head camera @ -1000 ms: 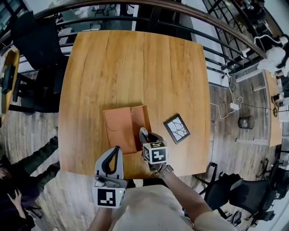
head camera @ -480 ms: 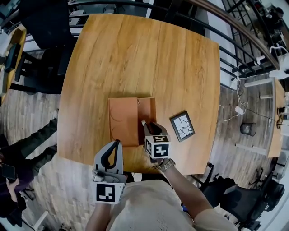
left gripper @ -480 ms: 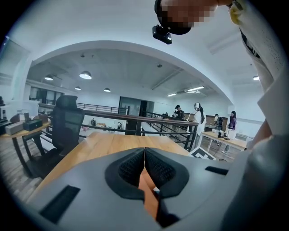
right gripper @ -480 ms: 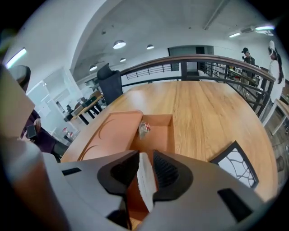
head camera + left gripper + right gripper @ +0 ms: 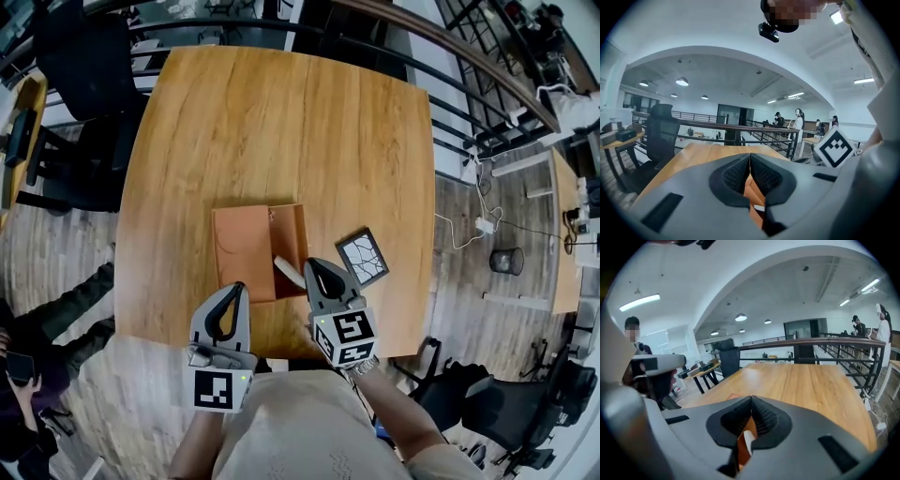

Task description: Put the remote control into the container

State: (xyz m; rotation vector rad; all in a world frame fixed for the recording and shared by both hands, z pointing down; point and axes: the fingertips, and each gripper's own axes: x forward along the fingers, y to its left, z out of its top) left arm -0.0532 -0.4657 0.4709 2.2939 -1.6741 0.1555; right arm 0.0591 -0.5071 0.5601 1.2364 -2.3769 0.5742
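Head view: remote control point(image 5: 287, 272) lies slantwise in the open right section of the tan container point(image 5: 242, 253), at its near end; whether it sits flat or is propped on the wall cannot be told.
Right gripper point(image 5: 314, 266): jaws pressed together, nothing between them, tips just beside the container's near right corner.
Left gripper point(image 5: 238, 287): jaws together and empty, near the container's near edge.
Step in hand: placement looks all but done. Judged best practice is to lift the right gripper straight up and clear so it does not catch the rim, then check that the remote has settled below the walls.
Around: dark crack-patterned square tile point(image 5: 363, 257) on the wooden table point(image 5: 281, 131), right of the container.
In the way: nothing seen, though the tile is near the right gripper's side.
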